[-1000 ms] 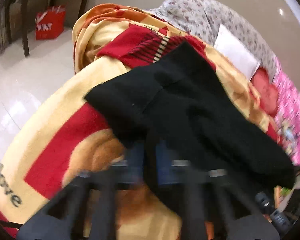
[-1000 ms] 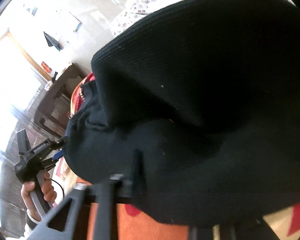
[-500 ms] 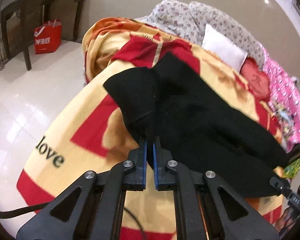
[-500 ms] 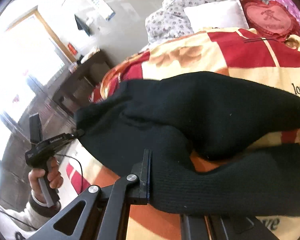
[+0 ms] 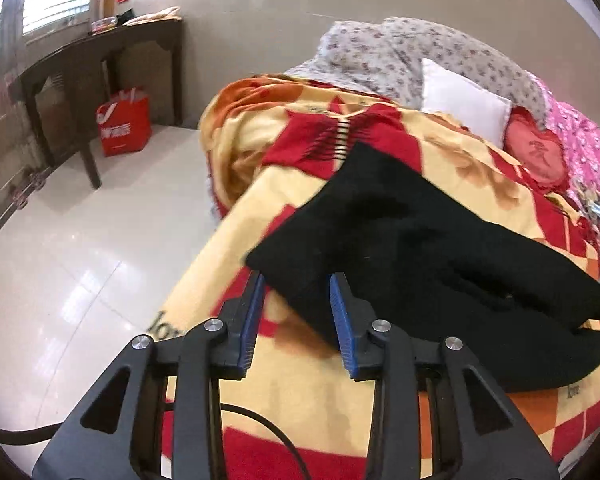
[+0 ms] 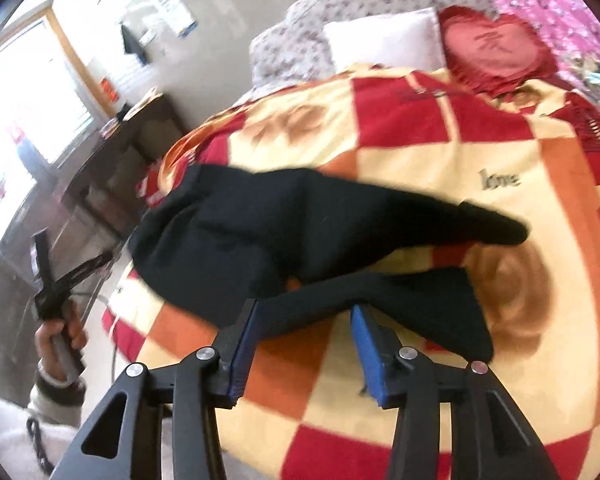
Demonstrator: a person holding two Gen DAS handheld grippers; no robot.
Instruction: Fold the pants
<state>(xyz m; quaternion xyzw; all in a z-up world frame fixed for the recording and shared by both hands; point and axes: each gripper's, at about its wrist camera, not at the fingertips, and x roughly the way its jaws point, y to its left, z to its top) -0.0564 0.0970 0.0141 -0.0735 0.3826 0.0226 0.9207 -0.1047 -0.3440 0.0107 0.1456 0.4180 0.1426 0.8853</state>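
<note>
The left gripper (image 5: 296,312) points down at a slant over the near edge of the bed, its blue-padded jaws having just opened and now standing apart; a corner of the black pants (image 5: 412,256) shows in the gap between them, but the pads do not press on it. In the right wrist view the person's left hand (image 6: 62,330) grips that tool's handle low at the left, a pale sleeve (image 6: 28,432) below it. The right gripper (image 6: 304,342) also tilts downward, and its jaws have likewise just spread, parted with a fold of the pants lying across the space between them, loose from the pads. The pants lie flat and partly doubled on the red, yellow and orange checked blanket (image 6: 440,152), one leg reaching out to the right. Further up the bed sit a white pillow (image 6: 384,40), a red heart-shaped cushion (image 6: 496,48) and a floral grey quilt (image 5: 420,52), with pink bedding (image 5: 588,148) at the far side. Beside the bed the floor is glossy pale tile (image 5: 68,264); a dark wooden table (image 5: 100,56) stands by the window wall, with a red shopping bag (image 5: 125,127) beneath it.
</note>
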